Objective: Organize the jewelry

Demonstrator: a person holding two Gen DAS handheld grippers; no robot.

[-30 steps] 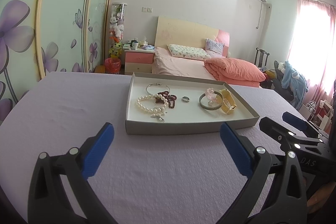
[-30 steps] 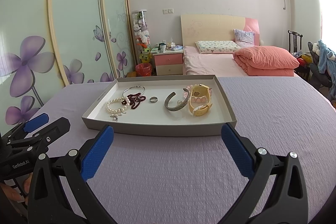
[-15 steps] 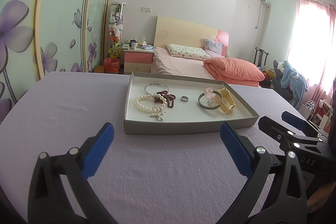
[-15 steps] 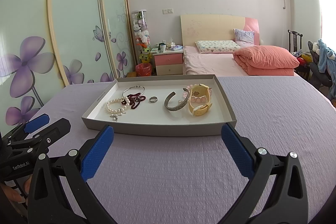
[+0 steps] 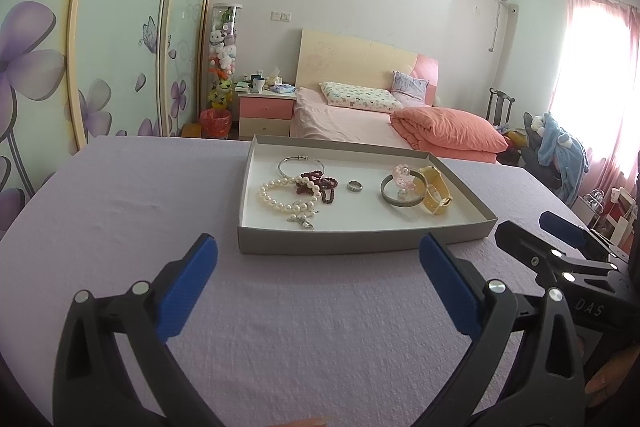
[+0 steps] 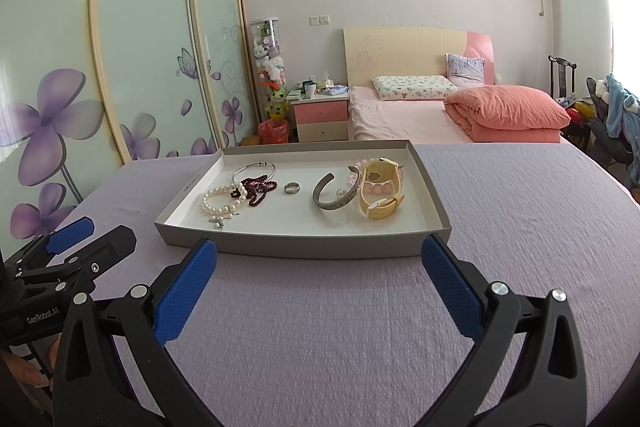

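Note:
A shallow grey tray [image 5: 360,245] [image 6: 304,247] with a white floor sits on the lilac tablecloth ahead of both grippers. In it lie a pearl bracelet [image 5: 280,199] [image 6: 218,201], dark red beads [image 5: 316,183] [image 6: 258,187], a thin silver bangle [image 5: 300,163] [image 6: 254,169], a silver ring [image 5: 355,186] [image 6: 291,188], a silver cuff [image 5: 400,193] [image 6: 336,193], pink beads [image 5: 402,173] and a yellow watch [image 5: 436,189] [image 6: 380,195]. My left gripper [image 5: 318,271] and right gripper [image 6: 320,271] both stand open and empty, short of the tray's near wall.
The lilac tablecloth [image 5: 120,195] covers the whole table. Behind it are a pink bed [image 5: 380,115], a nightstand [image 5: 266,109] and sliding wardrobe doors [image 5: 120,27]. The right gripper's body [image 5: 568,259] shows at the left view's right edge.
The left wrist view has shifted very slightly, so the tray sits a touch further left. The right gripper and the jewelry have not moved.

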